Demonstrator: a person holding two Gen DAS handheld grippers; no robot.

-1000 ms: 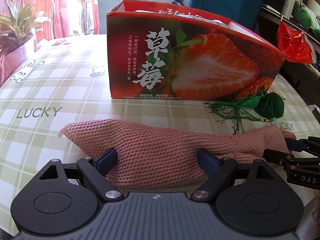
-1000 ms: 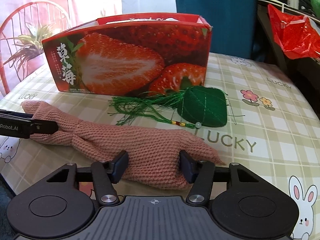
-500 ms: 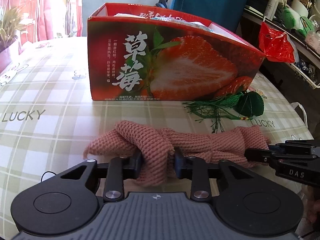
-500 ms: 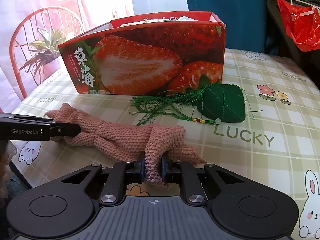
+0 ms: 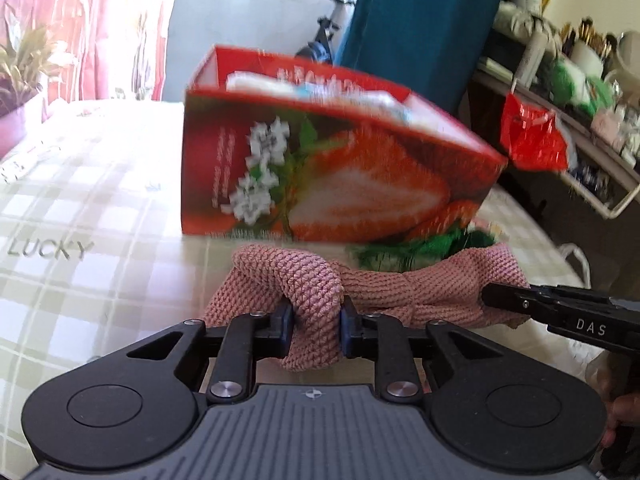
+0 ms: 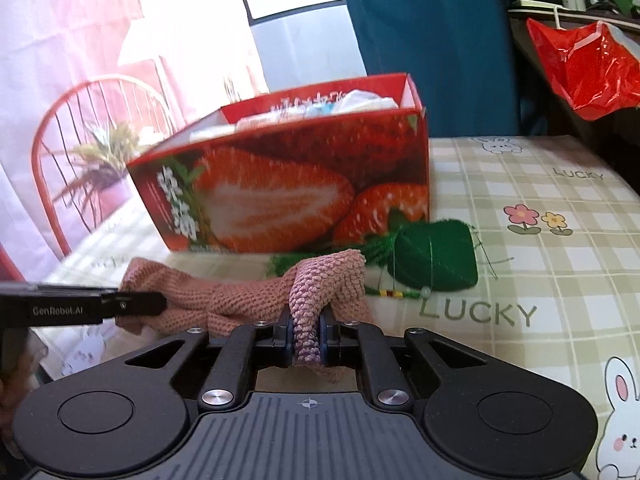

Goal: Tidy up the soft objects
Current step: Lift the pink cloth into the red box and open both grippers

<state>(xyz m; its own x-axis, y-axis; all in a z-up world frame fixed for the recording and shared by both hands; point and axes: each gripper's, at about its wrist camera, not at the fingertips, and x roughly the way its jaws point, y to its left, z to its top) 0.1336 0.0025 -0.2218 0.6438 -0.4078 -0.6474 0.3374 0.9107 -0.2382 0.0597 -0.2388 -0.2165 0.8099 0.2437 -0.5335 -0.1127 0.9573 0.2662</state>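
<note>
In the left wrist view the left gripper (image 5: 313, 326) sat low at centre, its jaws closing on a bunched fold of the pink knitted cloth (image 5: 384, 288), which stretched rightward to where the right gripper (image 5: 490, 295) pinched its far end at the right edge. Holding both ends probably let the floppy knit be carried without sagging. Above, in mid-frame, the strawberry box (image 5: 340, 184) stood open-topped on the checked tablecloth (image 5: 80, 208), likely the destination. In the right wrist view the green tasselled pouch (image 6: 436, 256) lay right of centre, touching the cloth, waiting.
</note>
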